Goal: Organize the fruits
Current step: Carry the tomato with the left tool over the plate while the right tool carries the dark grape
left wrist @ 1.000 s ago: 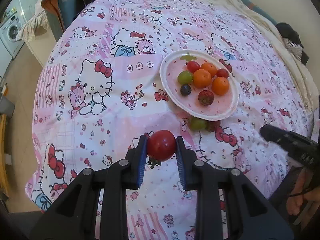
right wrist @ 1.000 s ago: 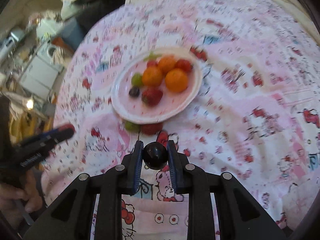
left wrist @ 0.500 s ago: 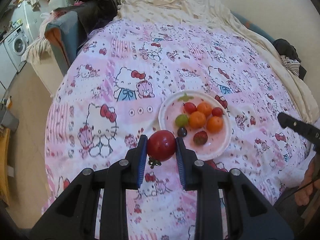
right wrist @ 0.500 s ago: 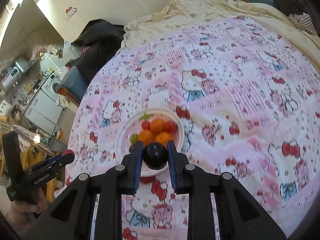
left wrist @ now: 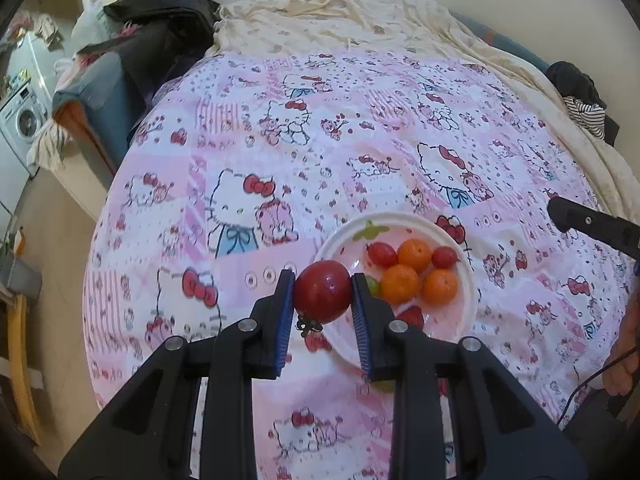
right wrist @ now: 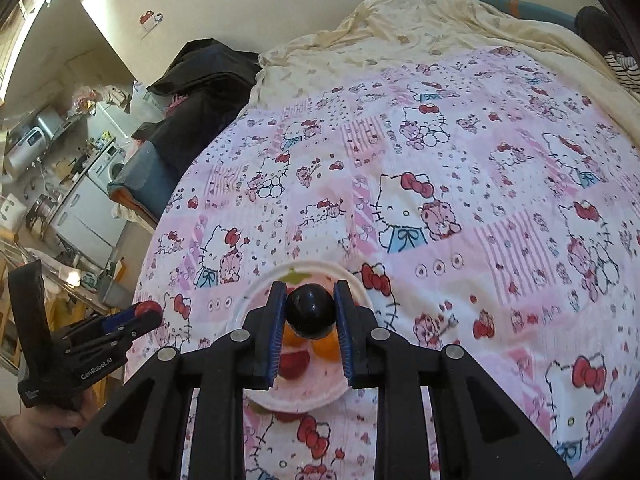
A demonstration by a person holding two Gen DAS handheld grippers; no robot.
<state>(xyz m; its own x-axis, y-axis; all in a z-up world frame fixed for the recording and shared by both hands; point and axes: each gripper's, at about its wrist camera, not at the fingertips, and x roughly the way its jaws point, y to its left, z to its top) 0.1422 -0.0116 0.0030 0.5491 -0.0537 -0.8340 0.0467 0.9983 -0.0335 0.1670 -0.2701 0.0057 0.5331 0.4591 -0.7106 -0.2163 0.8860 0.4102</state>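
The left gripper [left wrist: 323, 298] is clamped on a red tomato [left wrist: 322, 291], and the right gripper [right wrist: 310, 312] is clamped on a dark round fruit [right wrist: 310, 311], possibly a plum. Both hang above a white plate [left wrist: 468, 308] holding three oranges [left wrist: 414, 255] and small red fruits. The plate sits on a pink cartoon-print bedspread [left wrist: 280, 152].

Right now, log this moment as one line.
left gripper: shut on red tomato | right gripper: shut on dark round fruit | both above white plate | plate: three oranges, cherry tomatoes
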